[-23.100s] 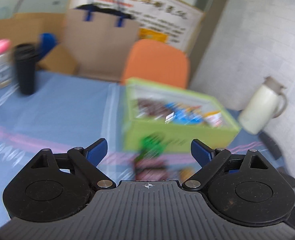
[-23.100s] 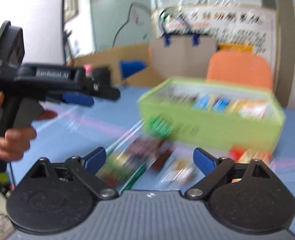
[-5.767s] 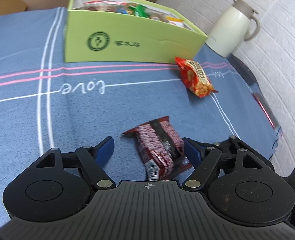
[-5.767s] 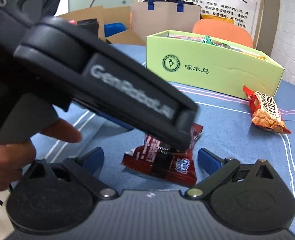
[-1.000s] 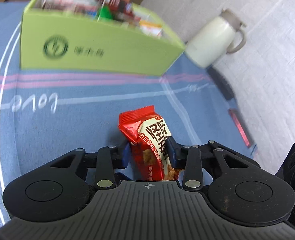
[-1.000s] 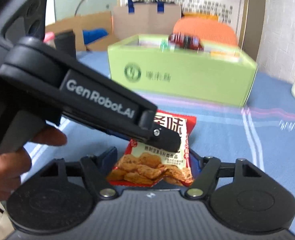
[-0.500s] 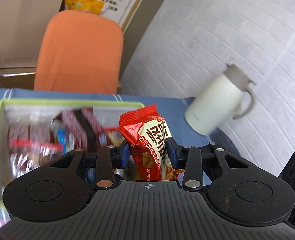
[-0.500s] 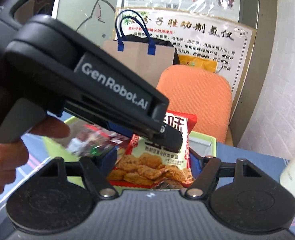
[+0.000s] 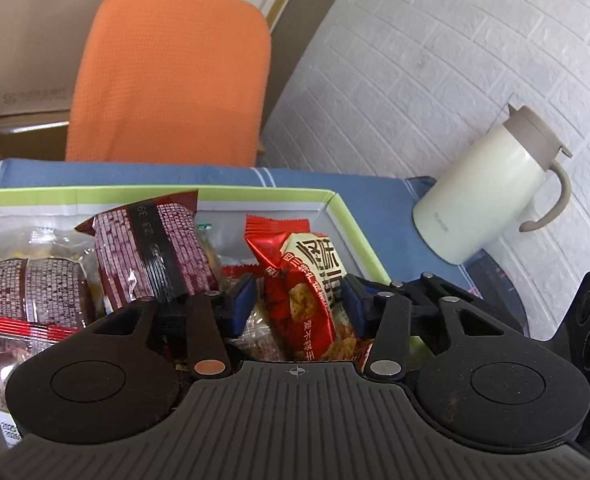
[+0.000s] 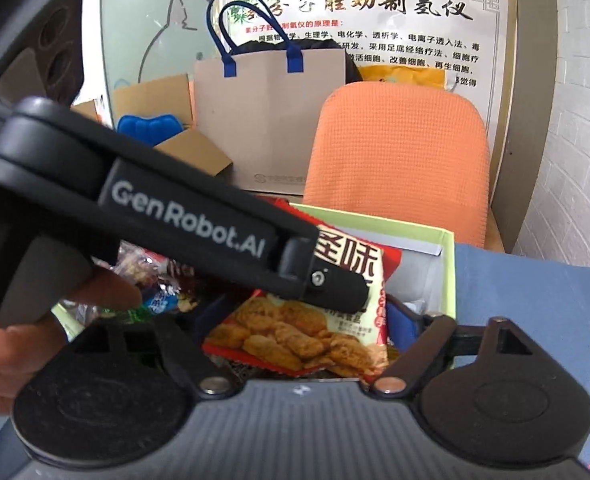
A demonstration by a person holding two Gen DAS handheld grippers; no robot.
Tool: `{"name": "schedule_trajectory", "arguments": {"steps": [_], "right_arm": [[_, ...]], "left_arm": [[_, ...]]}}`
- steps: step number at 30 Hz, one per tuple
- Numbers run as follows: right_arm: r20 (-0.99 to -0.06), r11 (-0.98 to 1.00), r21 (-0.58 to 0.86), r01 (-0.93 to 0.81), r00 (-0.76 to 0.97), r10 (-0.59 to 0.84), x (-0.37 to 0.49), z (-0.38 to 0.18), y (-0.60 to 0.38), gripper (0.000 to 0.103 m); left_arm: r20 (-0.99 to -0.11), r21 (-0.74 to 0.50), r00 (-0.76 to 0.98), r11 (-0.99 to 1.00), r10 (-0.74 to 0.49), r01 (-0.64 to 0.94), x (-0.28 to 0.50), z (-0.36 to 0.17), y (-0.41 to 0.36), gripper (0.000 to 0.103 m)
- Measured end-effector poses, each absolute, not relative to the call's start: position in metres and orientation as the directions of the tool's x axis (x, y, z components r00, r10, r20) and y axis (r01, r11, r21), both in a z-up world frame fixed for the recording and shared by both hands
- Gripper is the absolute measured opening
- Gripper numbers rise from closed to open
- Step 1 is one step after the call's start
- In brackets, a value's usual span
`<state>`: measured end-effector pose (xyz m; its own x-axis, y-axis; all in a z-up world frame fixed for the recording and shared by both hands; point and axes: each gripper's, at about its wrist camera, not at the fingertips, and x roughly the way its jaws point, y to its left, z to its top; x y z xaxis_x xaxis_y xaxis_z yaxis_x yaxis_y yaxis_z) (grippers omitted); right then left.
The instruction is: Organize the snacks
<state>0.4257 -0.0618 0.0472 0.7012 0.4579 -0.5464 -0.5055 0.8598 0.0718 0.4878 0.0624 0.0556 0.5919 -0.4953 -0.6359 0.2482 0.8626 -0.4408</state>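
A red snack packet [image 9: 307, 280] with white Chinese lettering sits between the fingers of my left gripper [image 9: 297, 304], inside the right end of the green box [image 9: 351, 216]. The left jaws have spread and stand apart from the packet's sides. In the right wrist view the same packet [image 10: 315, 328] lies between the fingers of my right gripper [image 10: 303, 328], which close against its edges. The left gripper's black body [image 10: 183, 216] crosses that view above the packet. A dark red packet [image 9: 151, 252] stands upright in the box among several other snacks.
A cream thermos jug [image 9: 491, 192] stands on the blue tablecloth [image 9: 391, 200] to the right of the box. An orange chair [image 9: 171, 76] is behind the table. A paper bag with blue handles [image 10: 267, 112] and cardboard boxes sit further back.
Both grippers have lowered the red packet into the right end of the green box. The left jaws have widened from a tight grip to apart from the packet.
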Motion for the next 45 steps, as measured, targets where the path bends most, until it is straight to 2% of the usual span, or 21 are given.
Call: {"name": "schedule_trajectory", "arguments": {"steps": [1, 3, 11, 12, 13, 17, 22, 26, 32, 36, 45], "right_arm": [[-0.534, 0.854, 0.08, -0.514, 0.701, 0.472, 0.422, 0.046, -0.063, 0.093], [-0.501, 0.858, 0.068, -0.508, 0.727, 0.47, 0.415, 0.055, -0.064, 0.093], [-0.398, 0.908, -0.002, -0.418, 0.834, 0.383, 0.33, 0.089, -0.088, 0.094], [-0.396, 0.916, -0.002, -0.402, 0.841, 0.369, 0.312, 0.089, -0.091, 0.101], [-0.395, 0.923, 0.002, -0.386, 0.847, 0.355, 0.295, 0.087, -0.093, 0.103], [-0.442, 0.95, 0.003, -0.311, 0.852, 0.281, 0.226, 0.066, -0.097, 0.103], [-0.552, 0.968, 0.013, -0.251, 0.805, 0.217, 0.158, 0.036, -0.086, 0.103], [-0.563, 0.971, 0.023, -0.238, 0.799, 0.209, 0.122, 0.024, -0.073, 0.103], [-0.521, 0.984, -0.015, -0.177, 0.841, 0.144, 0.075, 0.035, -0.066, 0.103], [-0.493, 0.988, -0.074, -0.139, 0.866, 0.085, 0.046, 0.037, -0.066, 0.103], [-0.483, 0.994, -0.08, -0.072, 0.875, 0.025, 0.049, 0.046, -0.077, 0.103]], "left_arm": [[-0.624, -0.443, 0.602, 0.86, -0.498, 0.252, 0.485, 0.059, 0.063, 0.055], [-0.591, -0.439, 0.642, 0.863, -0.488, 0.251, 0.475, 0.07, 0.065, 0.069], [-0.475, -0.434, 0.761, 0.87, -0.442, 0.234, 0.404, 0.123, 0.096, 0.082], [-0.469, -0.43, 0.771, 0.874, -0.431, 0.227, 0.389, 0.123, 0.099, 0.083], [-0.467, -0.425, 0.776, 0.878, -0.423, 0.222, 0.373, 0.122, 0.101, 0.085], [-0.495, -0.409, 0.79, 0.899, -0.362, 0.155, 0.308, 0.095, 0.108, 0.087], [-0.62, -0.37, 0.74, 0.929, -0.26, 0.017, 0.237, 0.034, 0.109, 0.086], [-0.671, -0.307, 0.719, 0.95, -0.182, -0.047, 0.19, 0.01, 0.102, 0.086], [-0.641, -0.192, 0.761, 0.981, -0.096, -0.038, 0.129, 0.011, 0.085, 0.086], [-0.627, -0.195, 0.77, 0.981, -0.123, -0.002, 0.103, 0.012, 0.078, 0.079], [-0.617, -0.165, 0.78, 0.986, -0.108, 0.006, 0.097, 0.027, 0.067, 0.08]]}}
